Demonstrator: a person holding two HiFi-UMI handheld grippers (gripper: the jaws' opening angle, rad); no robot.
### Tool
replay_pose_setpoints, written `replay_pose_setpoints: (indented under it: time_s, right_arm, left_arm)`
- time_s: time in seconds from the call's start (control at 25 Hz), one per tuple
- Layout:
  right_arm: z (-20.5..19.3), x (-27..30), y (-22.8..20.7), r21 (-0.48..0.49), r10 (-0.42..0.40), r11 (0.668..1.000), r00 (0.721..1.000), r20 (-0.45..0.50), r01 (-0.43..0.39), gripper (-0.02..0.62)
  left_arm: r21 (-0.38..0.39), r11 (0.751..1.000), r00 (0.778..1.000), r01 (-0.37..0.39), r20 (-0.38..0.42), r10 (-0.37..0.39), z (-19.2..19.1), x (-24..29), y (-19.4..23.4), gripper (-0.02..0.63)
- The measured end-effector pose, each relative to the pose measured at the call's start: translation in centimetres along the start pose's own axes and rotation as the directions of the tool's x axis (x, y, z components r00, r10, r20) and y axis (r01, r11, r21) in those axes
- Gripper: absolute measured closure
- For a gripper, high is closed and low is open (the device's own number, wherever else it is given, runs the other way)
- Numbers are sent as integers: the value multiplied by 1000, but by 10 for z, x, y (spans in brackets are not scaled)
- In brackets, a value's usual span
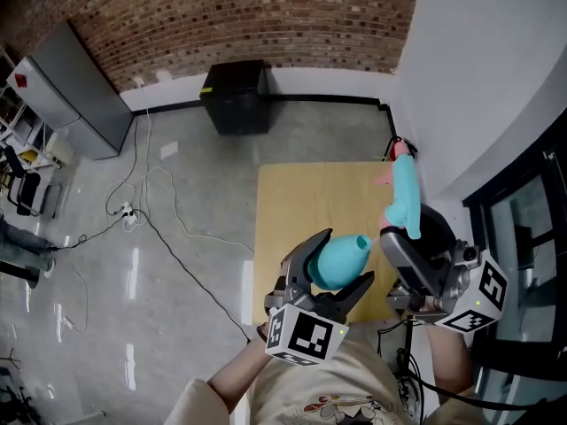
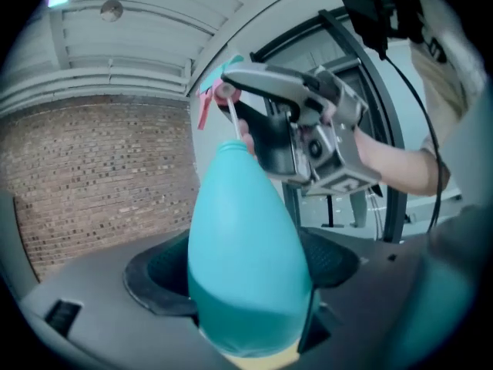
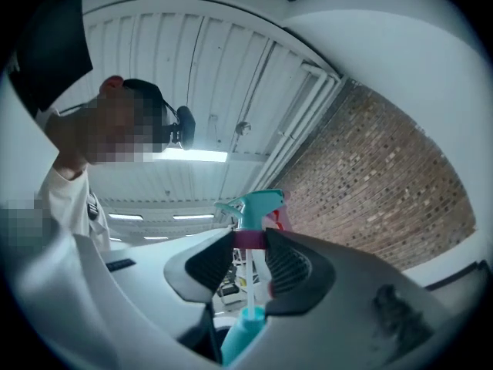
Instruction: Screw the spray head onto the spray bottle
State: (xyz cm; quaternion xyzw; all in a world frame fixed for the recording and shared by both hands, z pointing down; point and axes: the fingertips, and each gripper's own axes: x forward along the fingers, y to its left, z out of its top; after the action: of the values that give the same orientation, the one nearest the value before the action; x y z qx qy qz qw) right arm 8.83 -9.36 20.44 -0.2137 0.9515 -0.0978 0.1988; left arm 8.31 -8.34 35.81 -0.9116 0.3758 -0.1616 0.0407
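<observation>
Bottle: a teal spray bottle point(image 2: 243, 237) is held above the desk point(image 1: 297, 202), clamped across its belly by the left gripper point(image 1: 341, 264).
Spray head: the teal head point(image 3: 254, 205) is pinched at its purple collar by the right gripper point(image 3: 248, 241). Its thin tube point(image 3: 247, 280) reaches the bottle mouth, and the collar is not yet seated.
Handling: the bottle is judged light, thin-walled and smooth, so it is likely to dent or slip under a hard squeeze.
Hold: the wide belly is judged sound. The collar, the turning part, is rightly taken, with the trigger and bendy tube left free.
Stage: alignment is judged under way and threading not begun.
</observation>
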Motion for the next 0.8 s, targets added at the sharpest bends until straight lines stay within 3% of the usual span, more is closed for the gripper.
replay_pose_setpoints:
  time_s: [0.32,0.64,0.8]
  right_arm:
    - [4,-9,29,28,235,972,971,-50,-234,465]
    - [17,-9,44,-37,268,960,951,-157,-277,465]
    - [8,-7,48,-62,265,957,939,-219,-285,429]
  left_arm:
    - [80,988,983,134,114,-143,70,-20,-9,183]
    - [60,991,971,120,200,-130,99,-24,-13,183]
    - [100,992,971,82,216,-102,91,-19,-10,183]
